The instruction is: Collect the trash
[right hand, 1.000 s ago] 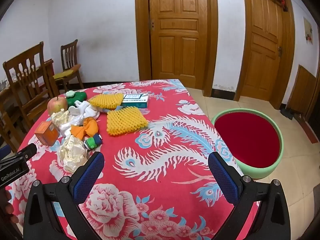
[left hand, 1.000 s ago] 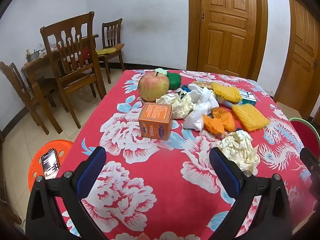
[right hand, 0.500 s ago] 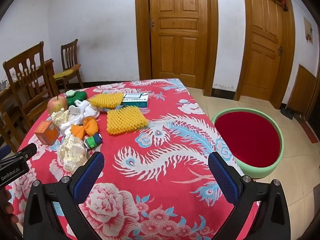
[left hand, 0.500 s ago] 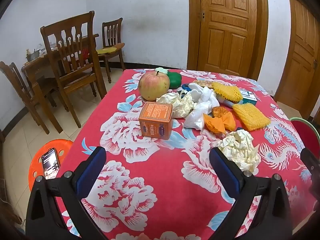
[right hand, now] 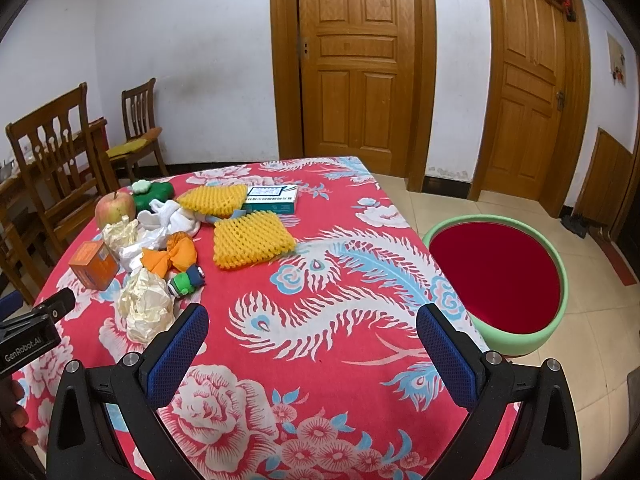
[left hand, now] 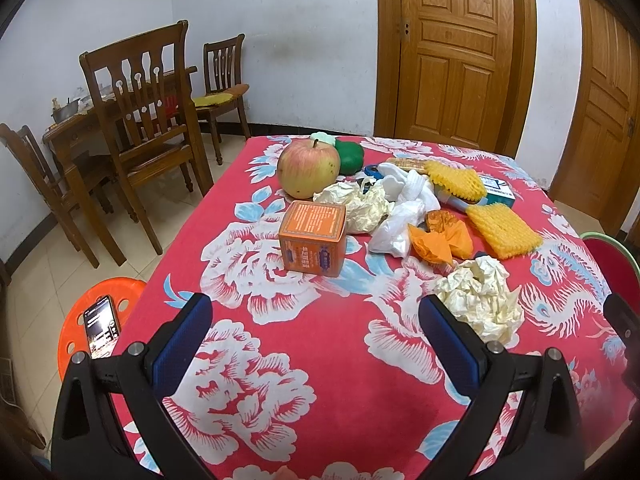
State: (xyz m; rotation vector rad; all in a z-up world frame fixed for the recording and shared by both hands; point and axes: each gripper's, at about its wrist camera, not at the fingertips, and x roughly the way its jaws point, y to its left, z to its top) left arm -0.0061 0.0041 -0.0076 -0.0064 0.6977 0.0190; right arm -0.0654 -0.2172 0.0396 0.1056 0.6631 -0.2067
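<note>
Trash lies in a heap on the red flowered tablecloth (left hand: pixel 320 360): a crumpled cream paper ball (left hand: pixel 480 300), a second crumpled paper (left hand: pixel 360 204), white plastic wrap (left hand: pixel 404 216), an orange wrapper (left hand: pixel 440 240) and two yellow foam nets (left hand: pixel 504 230). My left gripper (left hand: pixel 316 332) is open and empty, short of the heap, with the near paper ball by its right finger. My right gripper (right hand: pixel 312 344) is open and empty over bare cloth, right of the paper ball (right hand: pixel 146 306). A green tub with a red inside (right hand: pixel 498 280) stands on the floor right of the table.
An apple (left hand: pixel 308 168), an orange box (left hand: pixel 314 240), a green object (left hand: pixel 349 156), a blue-white carton (right hand: pixel 272 199) and a small green toy (right hand: pixel 186 280) also sit on the table. Wooden chairs (left hand: pixel 148 120) stand left. An orange stool with a phone (left hand: pixel 100 320) is beside the table.
The left view has crept slightly closer to the heap. The right gripper has not visibly moved. Both stay open.
</note>
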